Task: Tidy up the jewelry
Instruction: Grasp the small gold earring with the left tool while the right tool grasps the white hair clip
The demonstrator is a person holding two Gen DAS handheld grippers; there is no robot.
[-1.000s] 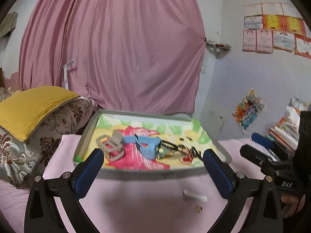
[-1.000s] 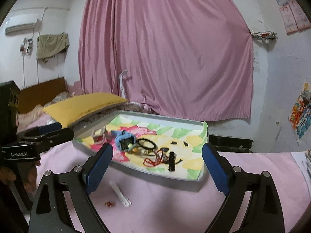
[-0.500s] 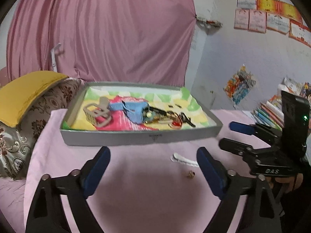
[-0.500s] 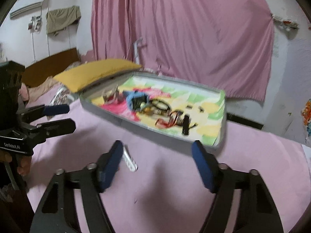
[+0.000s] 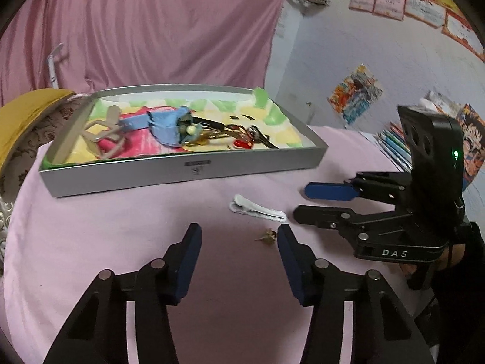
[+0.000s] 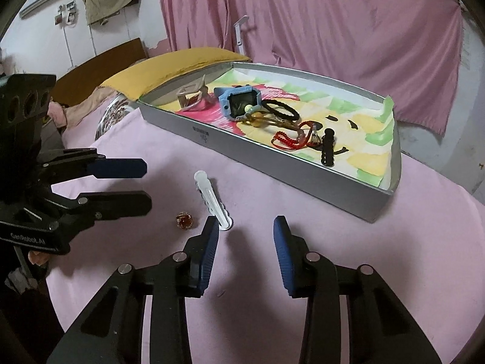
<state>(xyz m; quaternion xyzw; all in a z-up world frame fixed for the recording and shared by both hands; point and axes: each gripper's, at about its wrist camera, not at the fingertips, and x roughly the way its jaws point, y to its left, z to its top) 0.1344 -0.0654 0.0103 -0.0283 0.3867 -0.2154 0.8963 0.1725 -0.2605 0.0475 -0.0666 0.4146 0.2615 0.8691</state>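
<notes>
A white hair clip (image 5: 257,209) (image 6: 212,200) and a small gold ring with an amber stone (image 5: 268,236) (image 6: 184,221) lie on the pink cloth in front of a grey tray (image 5: 182,173) (image 6: 303,176). The tray holds a blue watch (image 6: 239,103), a beige claw clip (image 5: 106,130), a black hair tie (image 6: 282,110) and a red cord bracelet (image 6: 288,139). My left gripper (image 5: 239,236) (image 6: 147,185) is closing; nothing is between its jaws, and the ring lies just ahead of its right fingertip. My right gripper (image 6: 246,230) (image 5: 303,201) is closing too, empty, its left fingertip beside the clip's near end.
A yellow pillow (image 6: 175,66) on a patterned cushion (image 5: 27,145) borders the tray's left side. A pink curtain (image 5: 151,30) hangs behind. Books (image 5: 394,142) are stacked at the right by the wall. A person's hand (image 5: 448,257) holds the right gripper.
Both grippers have tilted down and sunk toward the pink cloth, so the tray sits higher in each view. Both pairs of jaws have narrowed. The clip and ring now lie near the fingertips.
</notes>
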